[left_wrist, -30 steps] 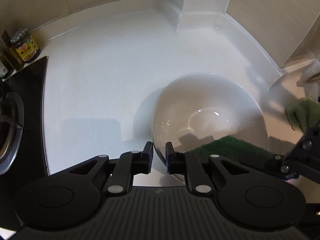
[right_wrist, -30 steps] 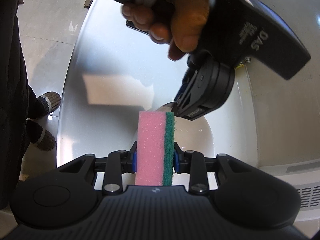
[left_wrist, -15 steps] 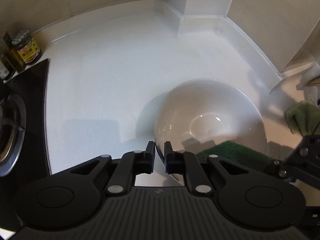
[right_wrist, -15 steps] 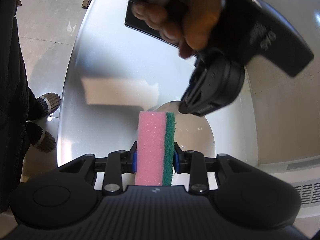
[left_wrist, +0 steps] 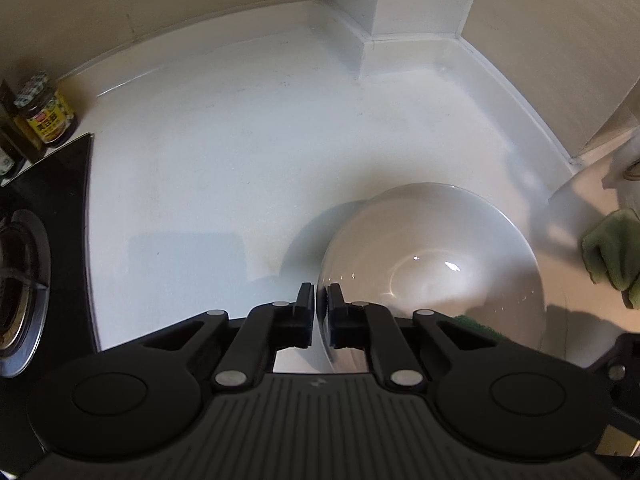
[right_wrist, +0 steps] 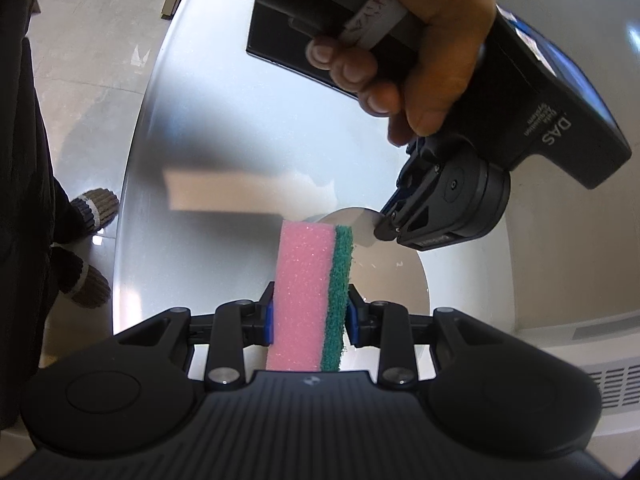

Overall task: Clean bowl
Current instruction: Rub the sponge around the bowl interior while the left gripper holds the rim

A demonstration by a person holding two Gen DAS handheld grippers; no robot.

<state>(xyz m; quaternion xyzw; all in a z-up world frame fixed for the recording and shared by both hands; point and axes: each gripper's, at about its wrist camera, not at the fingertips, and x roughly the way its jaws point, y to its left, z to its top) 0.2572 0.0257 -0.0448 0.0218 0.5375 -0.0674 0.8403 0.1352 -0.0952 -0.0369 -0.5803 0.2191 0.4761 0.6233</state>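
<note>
A white bowl [left_wrist: 432, 264] stands on the white counter [left_wrist: 240, 152]. My left gripper [left_wrist: 319, 312] straddles its near-left rim, one finger outside and one inside. Its jaws are closing, with a thin gap still showing beside the rim. The right wrist view shows the same gripper [right_wrist: 380, 232], held by a hand [right_wrist: 432, 60], at the far rim of the bowl [right_wrist: 384, 280]. My right gripper [right_wrist: 308, 314] is shut on a pink sponge [right_wrist: 306, 272] with a green scouring side, held upright over the bowl's near edge. A green corner of the sponge [left_wrist: 476, 322] shows in the left wrist view.
Jars [left_wrist: 44, 112] and a gas burner [left_wrist: 16, 280] on a black hob are at the left. A green cloth [left_wrist: 612, 256] lies at the right. A wall column [left_wrist: 408, 0] juts in at the back. The person's slippered feet [right_wrist: 92, 208] stand beyond the counter edge.
The left gripper's jaws have narrowed around the bowl's rim. Less of the green sponge shows in the left wrist view. The right gripper and its sponge have stayed put.
</note>
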